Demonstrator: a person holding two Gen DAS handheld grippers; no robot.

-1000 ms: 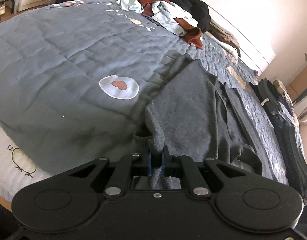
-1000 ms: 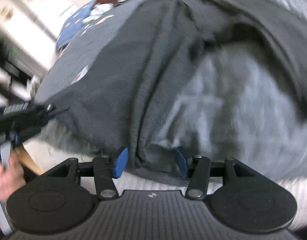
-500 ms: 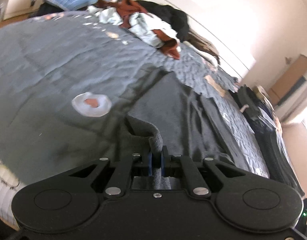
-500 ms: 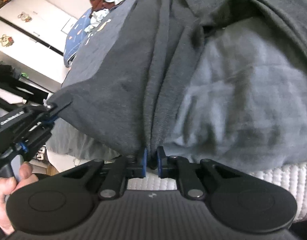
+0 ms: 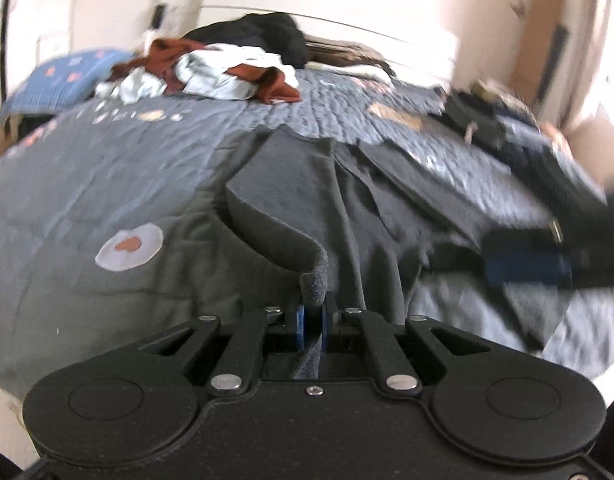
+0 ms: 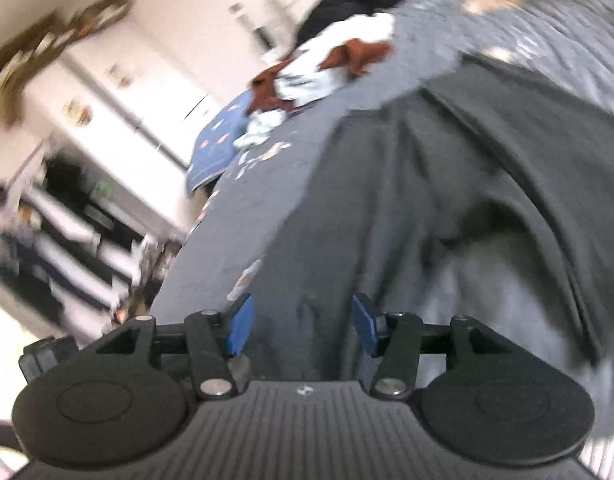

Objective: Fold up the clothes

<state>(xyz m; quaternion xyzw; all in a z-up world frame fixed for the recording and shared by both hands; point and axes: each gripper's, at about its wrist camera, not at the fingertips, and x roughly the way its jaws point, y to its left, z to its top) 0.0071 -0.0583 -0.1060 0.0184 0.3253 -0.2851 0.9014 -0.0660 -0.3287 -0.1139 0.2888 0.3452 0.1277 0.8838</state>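
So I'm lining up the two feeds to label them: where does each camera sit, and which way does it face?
Left wrist: sits on the left gripper, looking along the grey quilted bed toward the clothes pile at the wall; its jaws are shut on the dark grey garment.
Right wrist: sits on the right gripper, tilted, above the same garment; its jaws have just been opening and grip nothing.
Shared: garment, bed, clothes pile, blue pillow; the right gripper shows blurred in the left view.
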